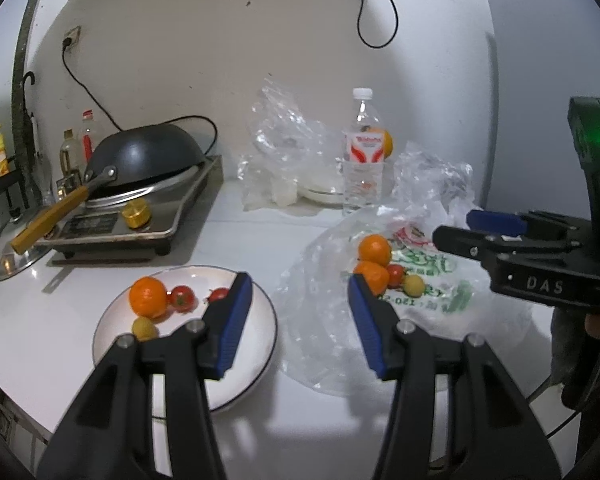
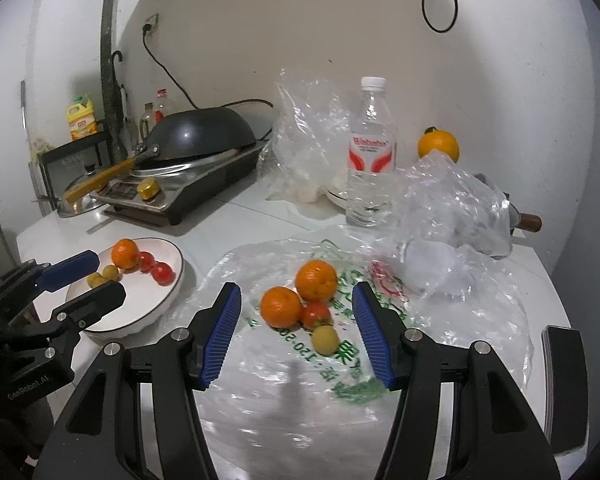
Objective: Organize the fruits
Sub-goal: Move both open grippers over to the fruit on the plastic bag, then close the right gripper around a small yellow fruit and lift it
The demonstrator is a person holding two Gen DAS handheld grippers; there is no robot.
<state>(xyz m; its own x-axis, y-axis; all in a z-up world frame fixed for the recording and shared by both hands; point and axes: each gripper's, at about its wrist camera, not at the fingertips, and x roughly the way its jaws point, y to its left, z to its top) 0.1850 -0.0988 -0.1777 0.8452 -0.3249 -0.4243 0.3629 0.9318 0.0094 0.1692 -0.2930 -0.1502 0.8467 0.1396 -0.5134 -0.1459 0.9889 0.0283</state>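
Note:
A white plate (image 1: 244,376) (image 2: 140,312) holds an orange (image 1: 148,296) (image 2: 124,253), two red tomatoes (image 1: 182,297) (image 2: 163,273) and small yellow fruit (image 1: 144,328) (image 2: 95,280). On a flat clear plastic bag (image 2: 284,380) (image 1: 319,344) lie two oranges (image 2: 280,306) (image 1: 375,251), a red tomato (image 2: 315,315) (image 1: 395,275) and a yellow fruit (image 2: 325,340) (image 1: 413,285). My left gripper (image 1: 300,316) (image 2: 88,276) is open and empty, over the plate's right edge. My right gripper (image 2: 296,332) (image 1: 455,228) is open and empty, just before the bag's fruit.
A water bottle (image 2: 371,152) (image 1: 363,156), crumpled clear bags (image 2: 451,200) and another orange (image 2: 438,145) stand behind. A black wok on a stove (image 1: 140,200) (image 2: 196,148) is at the back left. The counter's edge runs close on the right.

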